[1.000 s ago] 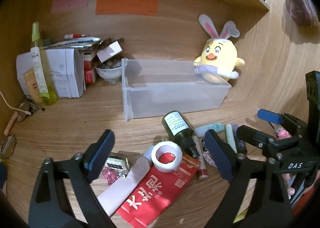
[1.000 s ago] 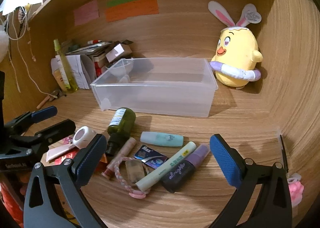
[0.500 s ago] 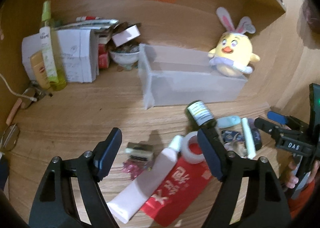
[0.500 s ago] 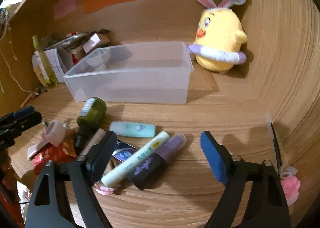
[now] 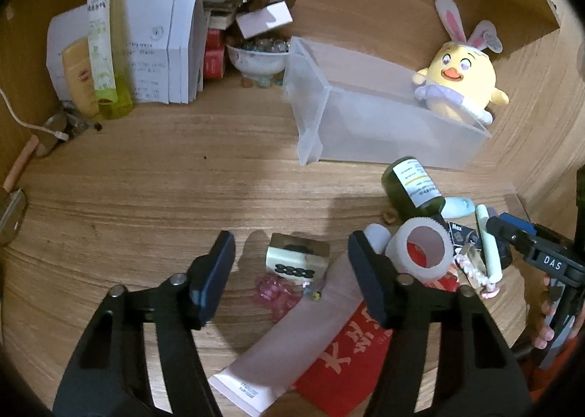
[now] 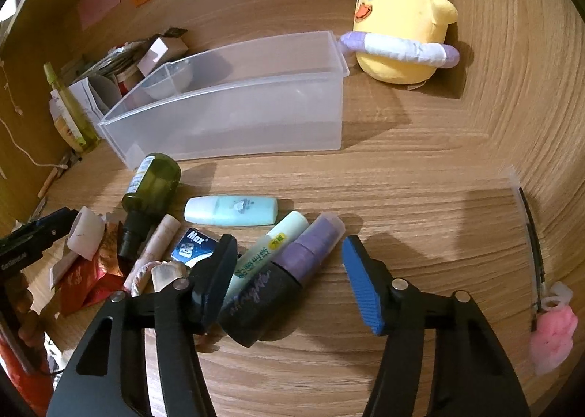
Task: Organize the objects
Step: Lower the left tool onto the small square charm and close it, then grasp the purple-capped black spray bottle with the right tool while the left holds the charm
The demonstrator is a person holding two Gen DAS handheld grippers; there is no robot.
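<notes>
A clear plastic bin [image 5: 384,117] [image 6: 234,102] stands empty on the wooden desk. In front of it lies a pile of small items. My left gripper [image 5: 292,270] is open, low over a small cream block [image 5: 296,258] and a pink hair clip [image 5: 276,294], beside a pale pink tube [image 5: 292,347]. My right gripper [image 6: 289,274] is open, low over a black and purple spray bottle [image 6: 281,281] and a pale green tube [image 6: 267,252]. A green glass bottle [image 6: 150,194] [image 5: 411,188], a mint tube [image 6: 230,210], a white tape roll [image 5: 424,252] and a red packet [image 5: 347,355] lie nearby.
A yellow plush chick [image 5: 460,84] [image 6: 398,37] sits by the bin's right end. White boxes [image 5: 161,51], a green spray bottle [image 5: 102,48] and a bowl of marbles [image 5: 259,55] crowd the back left. A pink charm [image 6: 552,333] lies far right.
Both grippers have moved forward and down toward the pile. The left one now frames the cream block. The right one now frames the purple spray bottle.
</notes>
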